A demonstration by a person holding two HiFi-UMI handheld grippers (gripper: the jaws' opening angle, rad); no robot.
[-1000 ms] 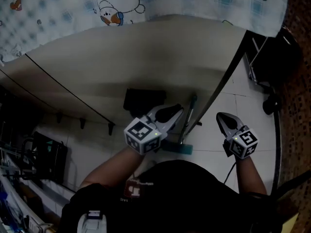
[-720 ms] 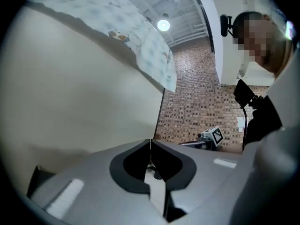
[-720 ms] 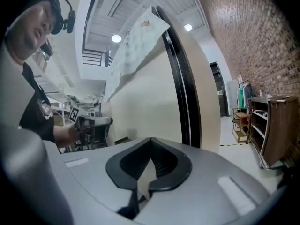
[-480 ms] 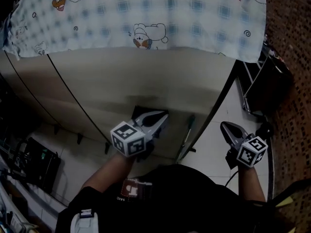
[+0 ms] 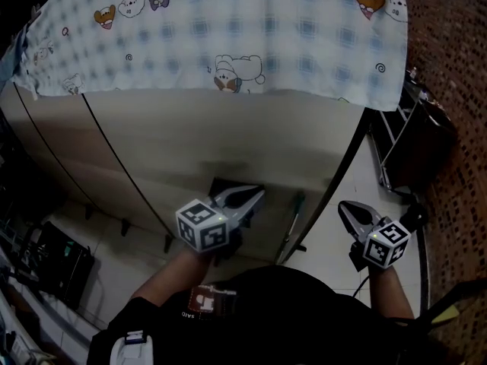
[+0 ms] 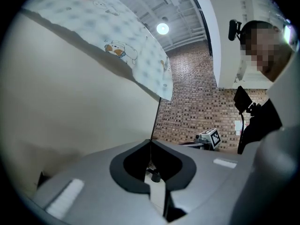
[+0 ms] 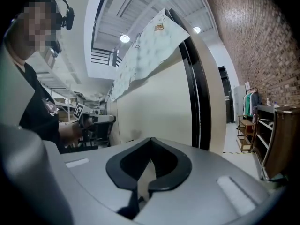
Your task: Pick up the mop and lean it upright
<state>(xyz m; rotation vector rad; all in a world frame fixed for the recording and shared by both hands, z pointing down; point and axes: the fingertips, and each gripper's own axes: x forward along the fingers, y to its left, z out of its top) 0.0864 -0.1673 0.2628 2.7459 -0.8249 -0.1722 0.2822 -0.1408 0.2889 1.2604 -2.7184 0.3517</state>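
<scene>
The mop shows only as a thin teal handle (image 5: 291, 225) that stands steeply against the beige partition wall (image 5: 228, 135), beside the wall's black end post (image 5: 344, 166); its head is hidden behind my body. My left gripper (image 5: 260, 192) is just left of the handle and apart from it, jaws shut on nothing. On the handle's right, my right gripper (image 5: 342, 206) is shut and empty over the pale floor. In the left gripper view the jaws (image 6: 151, 142) meet, and in the right gripper view the jaws (image 7: 150, 140) meet too.
A checked cloth with cartoon animals (image 5: 228, 36) drapes over the wall's top. A black box (image 5: 225, 188) sits at the wall's foot behind the left gripper. Dark shelving (image 5: 53, 257) stands at the left, a metal rack (image 5: 399, 147) and a brick wall (image 5: 453, 74) at the right.
The left gripper's jaws closed and drew back left from the mop handle. The view tilted upward, so the mop's head slid out of sight. The right gripper shifted only slightly.
</scene>
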